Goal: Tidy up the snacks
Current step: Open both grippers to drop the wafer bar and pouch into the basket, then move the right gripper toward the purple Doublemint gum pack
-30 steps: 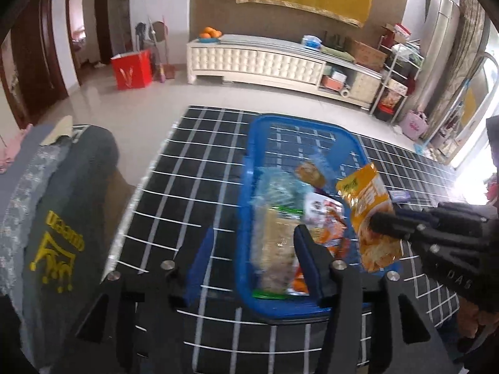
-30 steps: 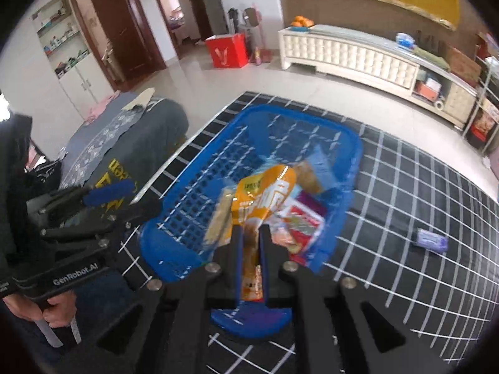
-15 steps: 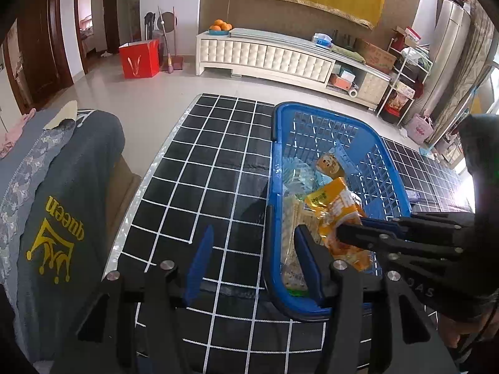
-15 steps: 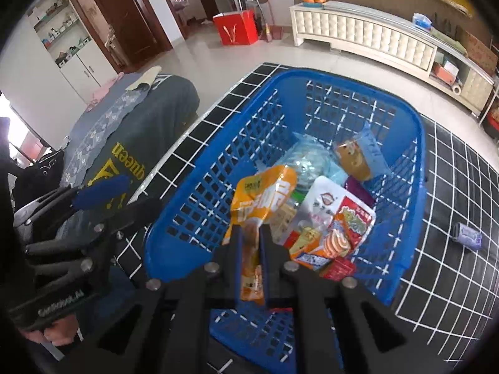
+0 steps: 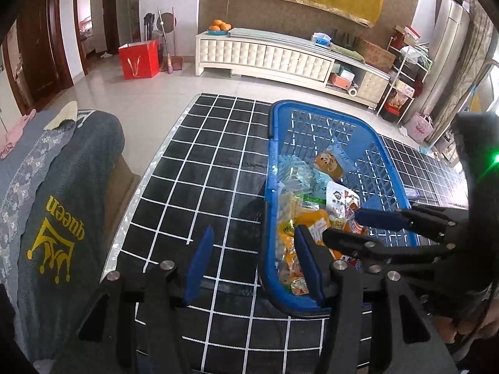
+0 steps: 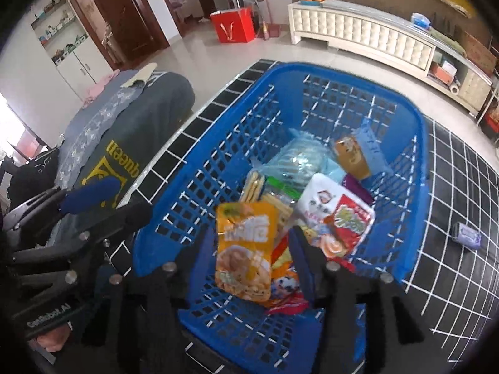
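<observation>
While your right gripper (image 6: 252, 258) hangs spread over the orange foil snack pouch (image 6: 244, 249) lying inside the blue slatted plastic basket (image 6: 418, 143), lift straight clear, leaving your spread left gripper (image 5: 254, 261) aside.

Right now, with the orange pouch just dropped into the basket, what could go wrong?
1. The right hand-held gripper, open, sits low over the orange pouch; shutting or lifting carelessly may snag it again.
2. The two hand-held grippers are near each other; the left hand-held gripper could be bumped.
3. The purple packet lies outside the blue basket, easy to overlook.
</observation>
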`<state>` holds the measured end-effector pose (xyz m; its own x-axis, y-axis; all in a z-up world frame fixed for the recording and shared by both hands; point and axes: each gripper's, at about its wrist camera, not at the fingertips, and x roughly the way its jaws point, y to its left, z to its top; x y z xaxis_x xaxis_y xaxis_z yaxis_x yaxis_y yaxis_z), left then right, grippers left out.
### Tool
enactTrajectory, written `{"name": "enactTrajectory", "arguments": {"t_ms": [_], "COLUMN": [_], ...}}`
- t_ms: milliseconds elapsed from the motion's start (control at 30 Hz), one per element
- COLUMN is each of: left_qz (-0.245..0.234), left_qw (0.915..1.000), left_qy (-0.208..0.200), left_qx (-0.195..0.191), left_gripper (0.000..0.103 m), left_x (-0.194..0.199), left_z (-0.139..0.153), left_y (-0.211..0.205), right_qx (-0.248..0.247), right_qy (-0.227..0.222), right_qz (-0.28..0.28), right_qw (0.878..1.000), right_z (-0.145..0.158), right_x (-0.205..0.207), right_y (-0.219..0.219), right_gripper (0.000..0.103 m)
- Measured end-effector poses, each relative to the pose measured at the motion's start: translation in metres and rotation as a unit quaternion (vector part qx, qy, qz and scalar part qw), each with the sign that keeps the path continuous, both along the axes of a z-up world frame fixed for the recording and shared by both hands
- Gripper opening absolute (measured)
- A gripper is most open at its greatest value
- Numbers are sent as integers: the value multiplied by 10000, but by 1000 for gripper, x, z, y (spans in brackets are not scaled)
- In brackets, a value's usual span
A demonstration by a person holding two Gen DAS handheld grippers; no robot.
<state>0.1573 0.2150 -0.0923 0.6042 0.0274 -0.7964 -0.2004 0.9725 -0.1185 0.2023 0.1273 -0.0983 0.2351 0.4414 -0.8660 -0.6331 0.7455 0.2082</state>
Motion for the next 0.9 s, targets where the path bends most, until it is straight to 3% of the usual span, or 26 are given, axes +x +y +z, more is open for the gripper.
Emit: {"name": "enactTrajectory", "arguments": {"t_ms": [233, 467, 567, 900], "left_qz": [-137, -525, -679, -1385], "left_qw": [9997, 9978, 9965, 9880], "left_qy": [-114, -326, -409, -468], "left_qx": [158, 236, 267, 498], "left_gripper": [51, 51, 66, 71], "left_x": [0, 7, 11, 41], "left_z": [15, 32, 38, 42], "left_y": [-25, -76, -99, -186], "right_qx": [111, 55, 47, 161], "right_qy": [-366, -646, -771, -886], "right_qz": [-31, -318, -532, -1395], "right_qw": [9993, 9974, 9956, 9861], "right_z": [29, 52, 59, 67], "right_x": [-4, -3, 1, 16], "right_y": [-39, -94, -122, -212], "right_gripper": [57, 60, 62, 71]}}
